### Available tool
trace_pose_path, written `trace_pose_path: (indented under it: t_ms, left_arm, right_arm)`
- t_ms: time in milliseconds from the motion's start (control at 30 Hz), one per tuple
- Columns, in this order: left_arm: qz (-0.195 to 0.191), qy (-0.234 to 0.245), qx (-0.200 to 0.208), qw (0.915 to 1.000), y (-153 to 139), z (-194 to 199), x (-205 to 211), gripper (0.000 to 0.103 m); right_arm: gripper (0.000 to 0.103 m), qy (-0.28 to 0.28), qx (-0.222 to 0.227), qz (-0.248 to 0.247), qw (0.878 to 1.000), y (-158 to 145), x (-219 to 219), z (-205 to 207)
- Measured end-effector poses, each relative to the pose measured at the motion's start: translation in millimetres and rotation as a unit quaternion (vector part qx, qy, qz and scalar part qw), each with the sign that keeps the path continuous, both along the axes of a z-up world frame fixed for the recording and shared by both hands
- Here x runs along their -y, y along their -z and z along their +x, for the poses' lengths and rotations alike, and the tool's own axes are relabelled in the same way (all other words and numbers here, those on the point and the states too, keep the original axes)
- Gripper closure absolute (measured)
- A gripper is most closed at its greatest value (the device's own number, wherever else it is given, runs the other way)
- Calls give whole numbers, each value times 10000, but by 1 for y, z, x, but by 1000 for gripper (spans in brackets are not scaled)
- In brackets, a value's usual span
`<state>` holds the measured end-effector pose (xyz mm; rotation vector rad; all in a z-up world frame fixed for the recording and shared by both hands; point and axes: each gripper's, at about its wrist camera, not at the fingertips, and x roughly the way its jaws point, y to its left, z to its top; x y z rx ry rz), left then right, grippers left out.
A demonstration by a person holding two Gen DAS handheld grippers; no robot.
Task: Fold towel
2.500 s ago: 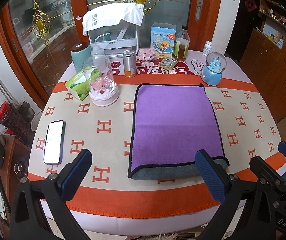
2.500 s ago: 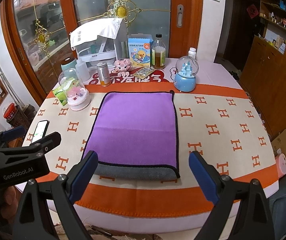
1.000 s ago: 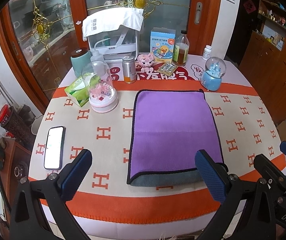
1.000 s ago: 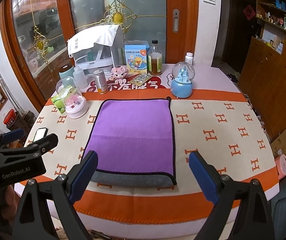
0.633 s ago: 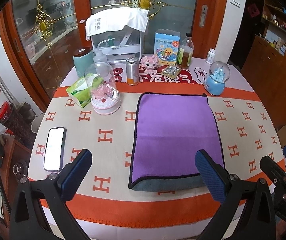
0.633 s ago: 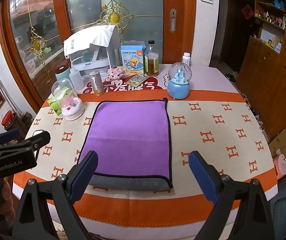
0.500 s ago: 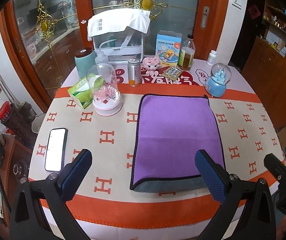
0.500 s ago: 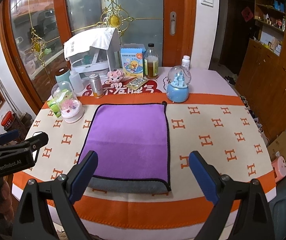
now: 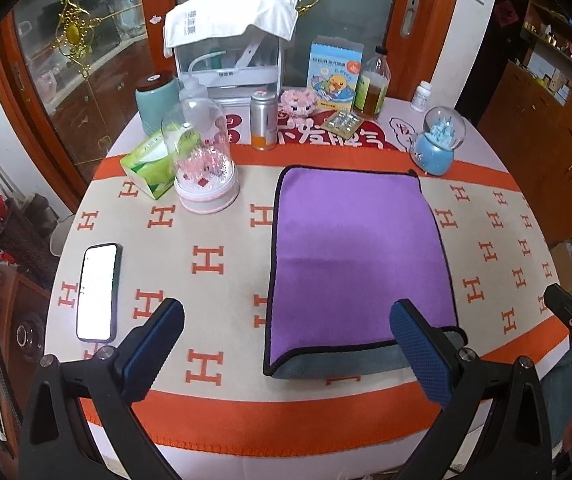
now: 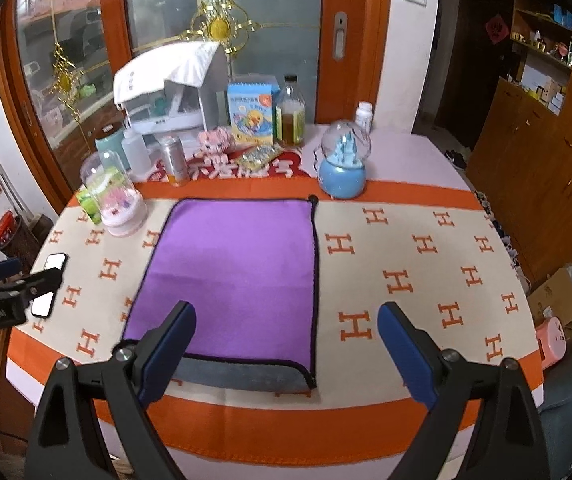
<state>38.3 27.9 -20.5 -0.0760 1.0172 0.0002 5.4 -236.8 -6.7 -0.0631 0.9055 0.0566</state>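
Note:
A purple towel (image 9: 355,256) with a black hem lies folded flat on the round table, its grey underside showing along the near edge (image 9: 337,364). It also shows in the right wrist view (image 10: 234,276). My left gripper (image 9: 286,344) is open and empty, held above the table's near edge in front of the towel's left half. My right gripper (image 10: 286,344) is open and empty, held above the near edge at the towel's right corner. Neither gripper touches the towel.
The table (image 9: 214,420) has an orange and beige cloth with H marks. A phone (image 9: 98,286) lies at the left. A glass dome (image 9: 202,168), tissue pack (image 9: 146,164), can (image 9: 264,120), bottle (image 9: 371,84) and blue snow globe (image 9: 437,140) stand behind the towel.
Both grippers have drawn back and risen a little from the table; the towel looks smaller and farther. The towel has not moved.

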Motion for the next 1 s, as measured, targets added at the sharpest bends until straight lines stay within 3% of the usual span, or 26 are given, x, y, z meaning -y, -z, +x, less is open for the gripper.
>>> trace_pose_path:
  t_ms: [200, 367, 533, 633, 800, 1000]
  left_arm:
    - [329, 339, -34, 9989, 35, 3, 5, 1]
    - [650, 748, -44, 9951, 66, 4, 13, 1]
    - [511, 1367, -478, 9881, 98, 11, 17, 4]
    - [609, 1575, -638, 9836, 114, 14, 19, 4]
    - [363, 1825, -985, 9776, 137, 24, 14, 5]
    - [157, 2084, -1191, 9706, 150, 31, 10, 16]
  right_arm:
    - [11, -130, -281, 16, 9995, 31, 11, 8]
    - [18, -396, -548, -155, 9976, 64, 17, 14]
    - [24, -789, -902, -52, 9928, 95, 24, 20]
    - [28, -1079, -1062, -29, 9885, 111, 26, 22]
    - [35, -1539, -1380, 55, 9784, 137, 29, 29]
    - [42, -1928, -1692, 309, 9660, 157, 31, 38]
